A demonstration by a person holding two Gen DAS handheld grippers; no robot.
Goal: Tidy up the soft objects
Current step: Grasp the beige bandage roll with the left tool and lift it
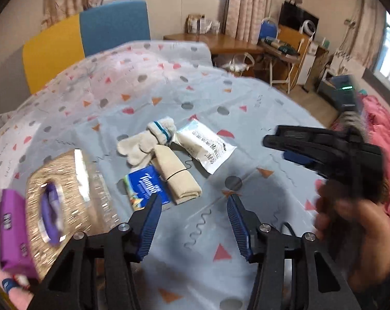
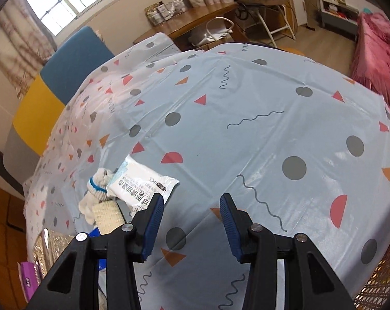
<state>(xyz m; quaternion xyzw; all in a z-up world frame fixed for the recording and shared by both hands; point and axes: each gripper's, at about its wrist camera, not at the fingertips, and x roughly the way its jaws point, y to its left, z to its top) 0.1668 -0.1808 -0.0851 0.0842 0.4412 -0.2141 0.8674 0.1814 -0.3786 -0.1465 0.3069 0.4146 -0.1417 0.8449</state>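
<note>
the left gripper [image 1: 192,199] hangs over the pale blue patterned tablecloth [image 1: 246,108] with its jaws apart and nothing between them, one blue ribbed pad just by the blue tissue packet [image 1: 145,188]. the right gripper [image 2: 192,199] is likewise parted and empty, beside the white wet-wipe pack [image 2: 140,180], rolled cream sock [image 2: 99,180] and folded beige cloth [image 2: 108,217].

Purple pack [image 1: 12,235] blurred, cut off.

Glossy plastic tablecloth [image 2: 246,134]; fuzzy knit gloves [image 1: 145,142].

left claw [image 1: 192,204] open, empty; right claw [image 2: 192,206] open, empty
</note>
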